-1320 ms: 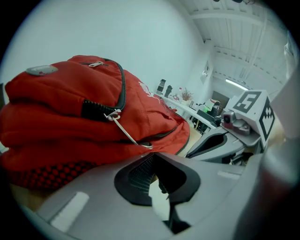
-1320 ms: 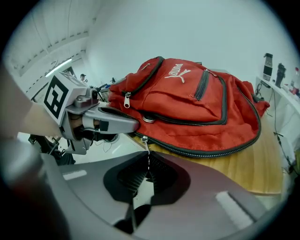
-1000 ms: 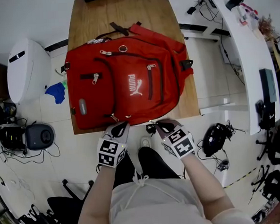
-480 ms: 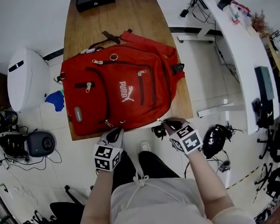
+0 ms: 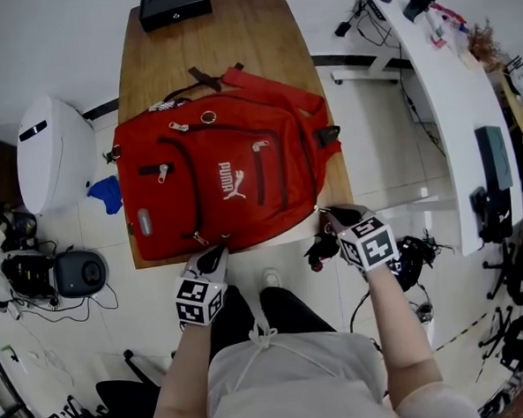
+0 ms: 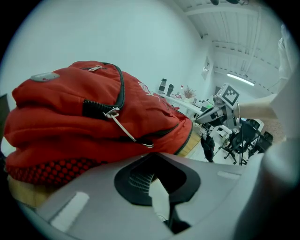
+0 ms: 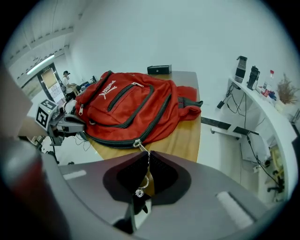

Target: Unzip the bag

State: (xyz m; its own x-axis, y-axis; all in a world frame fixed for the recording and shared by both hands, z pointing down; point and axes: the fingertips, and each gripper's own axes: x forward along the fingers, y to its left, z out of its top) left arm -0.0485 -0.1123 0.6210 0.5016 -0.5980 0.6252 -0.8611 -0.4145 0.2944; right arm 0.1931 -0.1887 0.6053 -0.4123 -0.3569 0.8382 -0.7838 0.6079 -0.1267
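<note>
A red backpack (image 5: 224,175) lies flat on a wooden table (image 5: 207,39). My right gripper (image 5: 325,216) is at the bag's front right corner, shut on a zipper pull. In the right gripper view the slider (image 7: 137,143) sits on the dark zip at the bag's (image 7: 126,105) near edge, and its pull ring (image 7: 139,191) hangs down between the jaws of my right gripper (image 7: 146,161). My left gripper (image 5: 215,252) rests against the bag's front edge, jaws together. In the left gripper view another zipper pull (image 6: 112,113) lies on the bag (image 6: 70,108) just above my left gripper (image 6: 152,161); nothing shows clamped.
A black box (image 5: 174,8) sits at the table's far end. A white rounded machine (image 5: 49,128) and a blue cloth (image 5: 106,188) are on the floor left of the table. A white desk (image 5: 448,77) with gear runs along the right. My legs are below the table's front edge.
My right gripper has moved right along the bag's front edge to its corner, taking the zipper pull with it. The left gripper has stayed at the front edge.
</note>
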